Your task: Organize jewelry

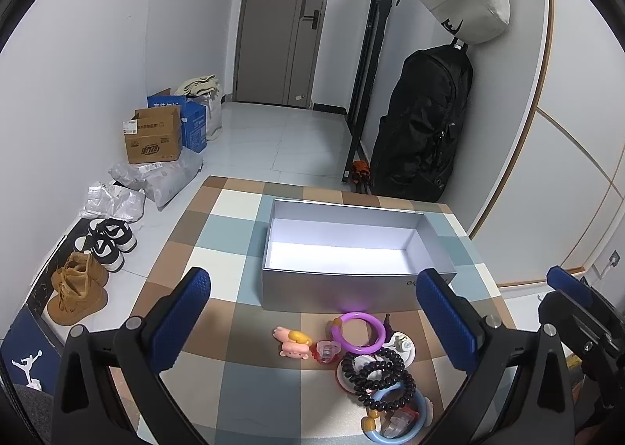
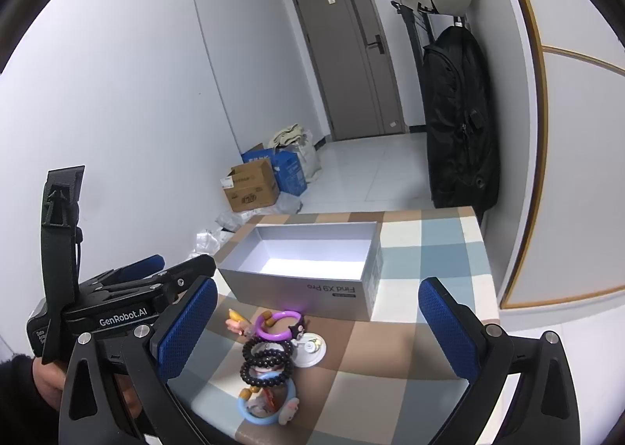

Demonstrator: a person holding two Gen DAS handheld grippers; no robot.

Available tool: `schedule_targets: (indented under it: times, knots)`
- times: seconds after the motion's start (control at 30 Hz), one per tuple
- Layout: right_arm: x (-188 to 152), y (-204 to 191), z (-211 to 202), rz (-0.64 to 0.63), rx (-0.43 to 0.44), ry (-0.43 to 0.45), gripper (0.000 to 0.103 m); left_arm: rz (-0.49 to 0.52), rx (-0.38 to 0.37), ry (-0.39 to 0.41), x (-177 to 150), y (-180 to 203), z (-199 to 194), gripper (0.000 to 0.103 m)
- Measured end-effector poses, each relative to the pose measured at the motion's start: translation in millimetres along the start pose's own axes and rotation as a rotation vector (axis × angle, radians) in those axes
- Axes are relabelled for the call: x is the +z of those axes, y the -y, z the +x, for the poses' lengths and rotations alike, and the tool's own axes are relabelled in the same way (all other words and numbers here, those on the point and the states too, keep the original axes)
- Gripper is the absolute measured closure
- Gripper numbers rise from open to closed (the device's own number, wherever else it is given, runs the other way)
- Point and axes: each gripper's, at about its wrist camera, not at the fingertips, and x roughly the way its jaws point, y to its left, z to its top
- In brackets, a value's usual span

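A checked tablecloth (image 1: 218, 234) in brown, cream and blue covers a table, and on it, in the centre of both views, sits an open grey box (image 1: 336, 290) with a white, empty interior. Nothing has been put away yet, so the task looks barely begun: all the jewelry lies loose in a small pile in front of the box, toward the lower middle of each frame. The pile includes a purple ring bracelet (image 1: 357, 331) nearest the box, a black bead bracelet (image 1: 377, 374) coiled in loops on top, a light blue ring bracelet (image 1: 402, 421) closest to the camera, and a small pink figure charm (image 1: 291, 341) off to the left. The left gripper (image 1: 316, 322) hangs above the pile with its blue-padded fingers spread wide, grasping nothing and touching nothing. The right gripper (image 2: 318, 327) is likewise spread wide and empty above the same pile.
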Motion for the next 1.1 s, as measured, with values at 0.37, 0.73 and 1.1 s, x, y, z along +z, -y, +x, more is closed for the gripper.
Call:
schedule_targets:
  times: [0.37, 0.73, 1.1]
  knots:
    - [1.0, -0.2, 2.2, 0.007, 0.007, -0.012, 0.000, 0.039, -0.004, 0.021, 1.9, 5.8, -3.2, 0.001]
    - [1.5, -1.5, 4.5, 0.007, 0.008, -0.017, 0.000, 0.064, -0.009, 0.024, 0.6, 11.3, -4.9, 0.001]
    - [-0.1, -4.6, 4.8, -0.002, 0.013, -0.022, 0.000, 0.078, -0.013, 0.021, -0.7, 14.5, -6.5, 0.001]
